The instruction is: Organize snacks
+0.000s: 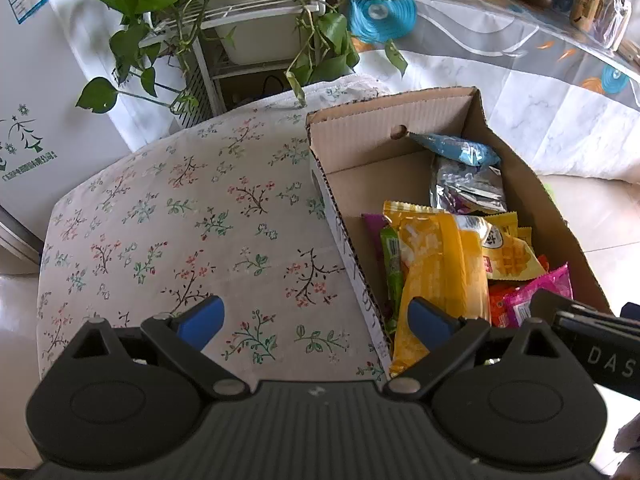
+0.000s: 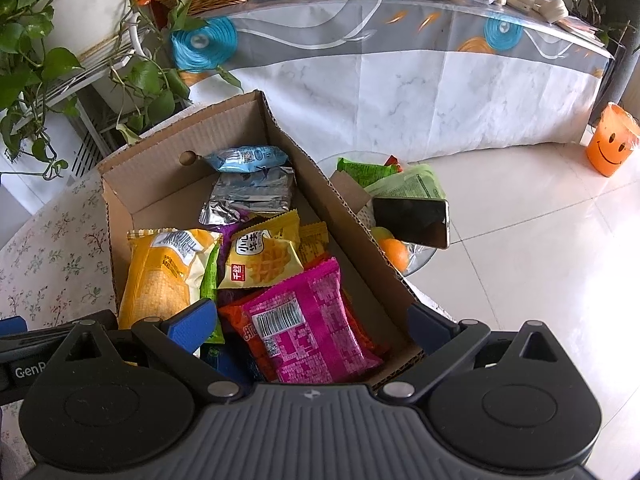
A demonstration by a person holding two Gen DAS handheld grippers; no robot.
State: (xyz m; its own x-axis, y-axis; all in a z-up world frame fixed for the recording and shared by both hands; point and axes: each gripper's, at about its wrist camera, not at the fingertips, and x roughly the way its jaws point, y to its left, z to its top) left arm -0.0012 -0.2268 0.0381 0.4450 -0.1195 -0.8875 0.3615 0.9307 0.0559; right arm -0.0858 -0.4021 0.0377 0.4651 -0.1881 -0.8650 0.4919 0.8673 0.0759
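Left wrist view: the left gripper (image 1: pixel 316 320) hangs spread and empty over a floral cloth (image 1: pixel 180 220), beside a cardboard box (image 1: pixel 520 184) of snack packets. The right gripper (image 2: pixel 312 320), also spread, hovers above the pink packet (image 2: pixel 316 312) inside.

Corrugated cardboard box (image 2: pixel 192 148), glossy foil/plastic snack packs (image 2: pixel 312 316), matt floral cloth (image 1: pixel 180 216)
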